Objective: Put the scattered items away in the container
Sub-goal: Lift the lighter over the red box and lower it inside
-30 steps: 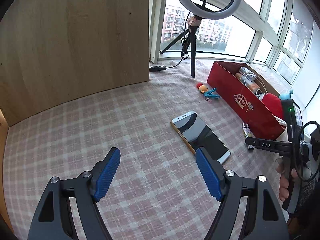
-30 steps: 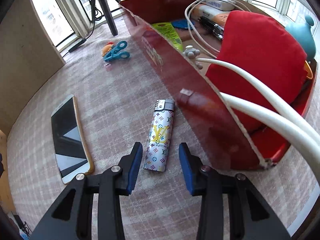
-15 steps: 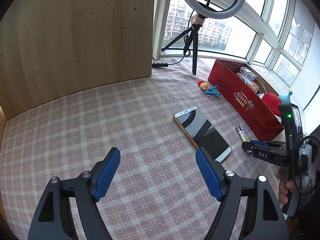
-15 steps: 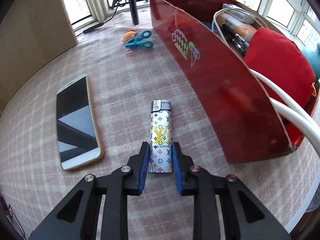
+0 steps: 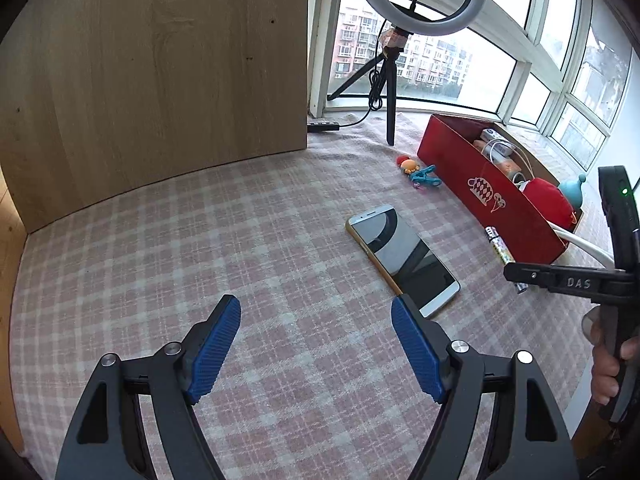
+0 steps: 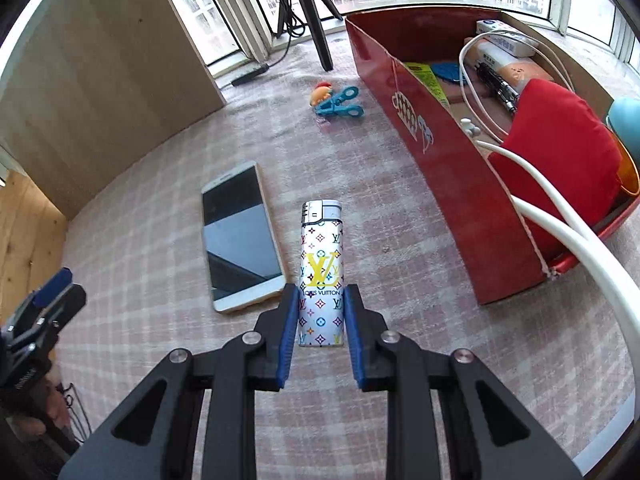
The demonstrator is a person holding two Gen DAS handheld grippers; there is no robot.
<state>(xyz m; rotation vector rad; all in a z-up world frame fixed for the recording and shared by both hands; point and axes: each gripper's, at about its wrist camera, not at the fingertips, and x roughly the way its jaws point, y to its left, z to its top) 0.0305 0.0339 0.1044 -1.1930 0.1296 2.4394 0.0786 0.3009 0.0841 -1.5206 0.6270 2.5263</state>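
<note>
Right gripper [image 6: 320, 312]: blue pads pressed on both sides of the lighter's lower half; lighter held, metal cap pointing away from the gripper.
Lighter [image 6: 321, 272]: white, coloured monogram print; just left of the box's near end, right of the phone. Contact with the cloth cannot be told.
Left gripper [image 5: 316, 344]: jaws wide apart, nothing between them; above bare cloth, well left of the box.
Box [image 6: 452, 160]: red, open-topped, long side facing the lighter. Inside: red pouch [image 6: 560, 148], white cable [image 6: 560, 224], a pen, small packets; a teal thing at its far right end.
Phone [image 6: 240, 236]: face up, screen dark, flat on the cloth left of the box, near edge just beside the right gripper's left finger.
Clip [image 6: 340, 106]: blue, with an orange toy touching it, left of the box's far end.
Cloth [image 5: 200, 240]: pink check, under everything.
Tripod [image 5: 390, 92]: beyond the box's far end, carries a ring light.
Hand [image 5: 608, 356]: seen at the left view's right edge, round the right gripper's handle.
</note>
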